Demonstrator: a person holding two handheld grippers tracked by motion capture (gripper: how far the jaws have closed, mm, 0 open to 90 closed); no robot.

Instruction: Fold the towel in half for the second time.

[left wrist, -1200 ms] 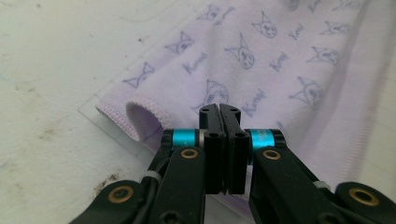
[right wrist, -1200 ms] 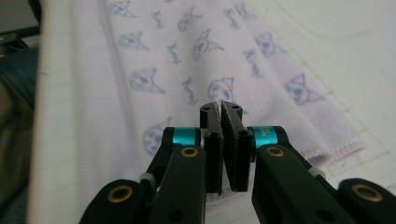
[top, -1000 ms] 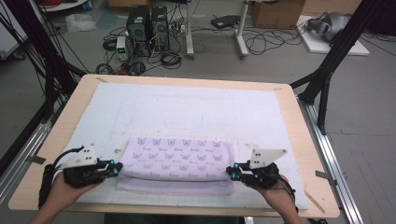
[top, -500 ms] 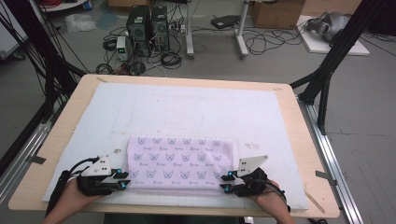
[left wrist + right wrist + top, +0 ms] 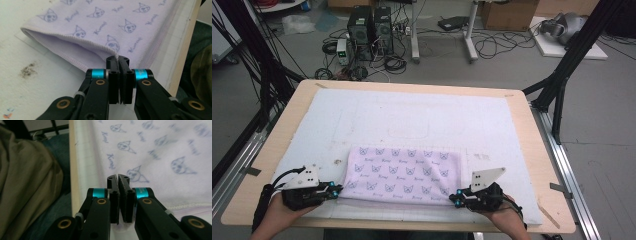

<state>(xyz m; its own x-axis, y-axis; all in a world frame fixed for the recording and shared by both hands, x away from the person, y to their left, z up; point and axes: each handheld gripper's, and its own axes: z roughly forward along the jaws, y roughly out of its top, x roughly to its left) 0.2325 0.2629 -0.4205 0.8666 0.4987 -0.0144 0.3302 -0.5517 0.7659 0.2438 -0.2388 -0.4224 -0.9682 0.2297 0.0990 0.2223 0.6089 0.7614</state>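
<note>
Left gripper (image 5: pixel 117 58) and right gripper (image 5: pixel 118 177), jaws just closing, are pinching the folded lilac cat-print towel's (image 5: pixel 404 172) near corners; white padded surface (image 5: pixel 422 117) is lying bare beyond.

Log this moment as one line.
lilac cat-print towel: folded on white mat | left hand-held gripper: shut on towel corner | right hand-held gripper: shut at towel corner

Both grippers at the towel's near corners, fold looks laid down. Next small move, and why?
Probably open both and back off. The towel lies folded flat on the white mat, near edge aligned. The left gripper is pinched on its near corner, and the right gripper is closed at the other corner.
</note>
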